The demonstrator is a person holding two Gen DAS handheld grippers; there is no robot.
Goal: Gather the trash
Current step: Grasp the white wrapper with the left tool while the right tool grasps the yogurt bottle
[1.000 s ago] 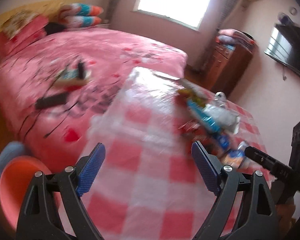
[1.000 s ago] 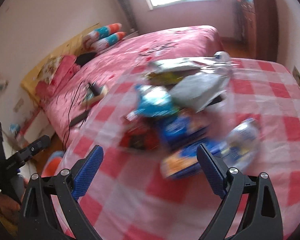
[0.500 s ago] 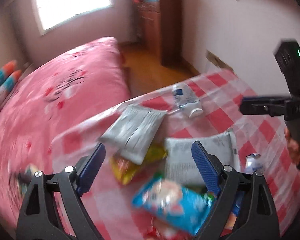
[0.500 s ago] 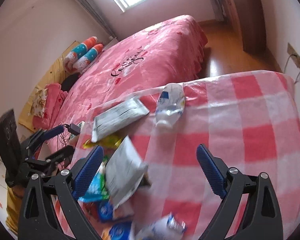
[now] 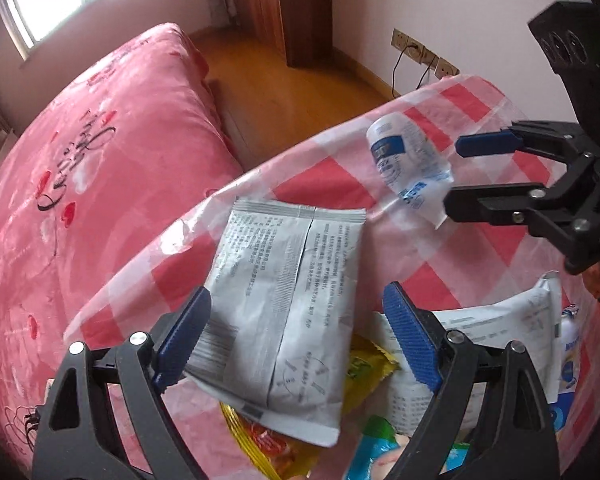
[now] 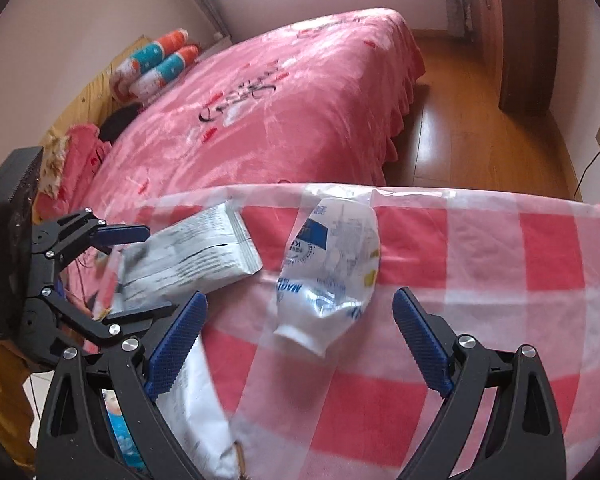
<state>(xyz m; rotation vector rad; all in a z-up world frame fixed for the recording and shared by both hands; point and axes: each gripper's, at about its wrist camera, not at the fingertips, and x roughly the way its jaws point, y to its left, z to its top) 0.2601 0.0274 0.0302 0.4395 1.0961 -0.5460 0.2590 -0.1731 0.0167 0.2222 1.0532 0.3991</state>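
on the checked table: both grippers poised over trash

on the red-and-white checked tablecloth (image 6: 480,248), covered by a clear plastic sheet, several pieces of trash are lying near the edge that faces the pink bed (image 6: 300,92).

left gripper (image 5: 296,344): its jaws are standing wide apart and are gripping nothing. a grey printed packet (image 5: 296,300) is lying flat on the table between and beneath the two blue pads, with the left-hand pad overlapping the packet's lower edge in the left wrist view; whether that pad is touching it cannot be told. under the packet's lower end a yellow wrapper (image 5: 364,364) is showing, with a light blue snack bag (image 5: 376,452) below it. to the right, a second white printed packet (image 5: 512,320) is lying partly behind the right-hand finger.

right gripper (image 6: 300,332): its jaws are also standing wide apart and are empty. a crushed clear plastic bottle (image 6: 328,276) with a blue-and-white label and a white neck is lying on its side just ahead of the gap between the fingers, neck pointing toward the camera. neither pad is touching it.

in the right wrist view the left gripper is appearing at the left edge, straddling the grey packet, which is lying just beside the bottle. a wooden wardrobe (image 6: 520,32) is standing beyond the wooden floor (image 6: 460,128).
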